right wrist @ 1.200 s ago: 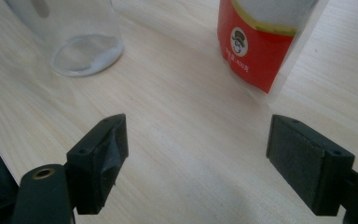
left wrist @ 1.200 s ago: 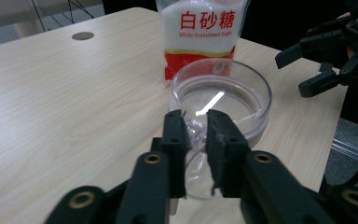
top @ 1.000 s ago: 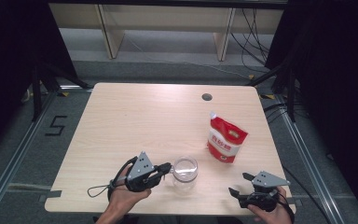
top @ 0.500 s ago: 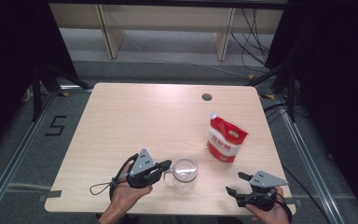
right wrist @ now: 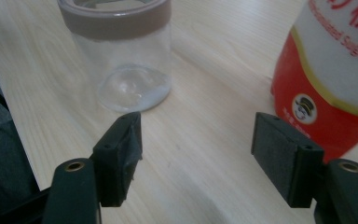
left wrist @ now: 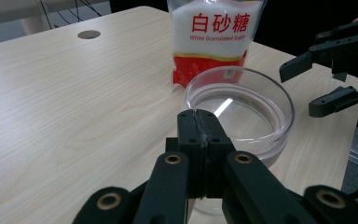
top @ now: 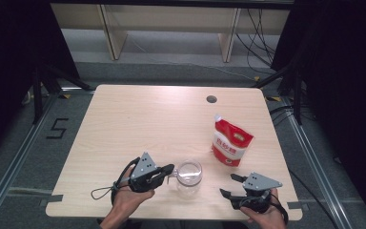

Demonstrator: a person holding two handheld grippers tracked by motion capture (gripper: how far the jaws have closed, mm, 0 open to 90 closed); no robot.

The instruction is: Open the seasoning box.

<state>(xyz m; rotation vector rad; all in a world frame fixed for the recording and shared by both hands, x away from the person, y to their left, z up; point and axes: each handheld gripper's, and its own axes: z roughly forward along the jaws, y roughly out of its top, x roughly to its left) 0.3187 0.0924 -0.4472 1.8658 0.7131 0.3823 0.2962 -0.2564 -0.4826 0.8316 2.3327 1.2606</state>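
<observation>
The left gripper (top: pixel 167 170) is held shut at the near edge of the table (top: pixel 138 119), its tips at the left side of the glass jar (top: pixel 189 177); whether the rim is pinched cannot be told. The right gripper (top: pixel 229 185), near right, is seen with jaws apart and lately narrowing, nothing between them. A sugar bag (top: pixel 231 143) stands beyond the jar, to the right.

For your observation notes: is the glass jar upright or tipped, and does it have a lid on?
Upright and lidless: the jar stands on its base, its open mouth facing up.
</observation>
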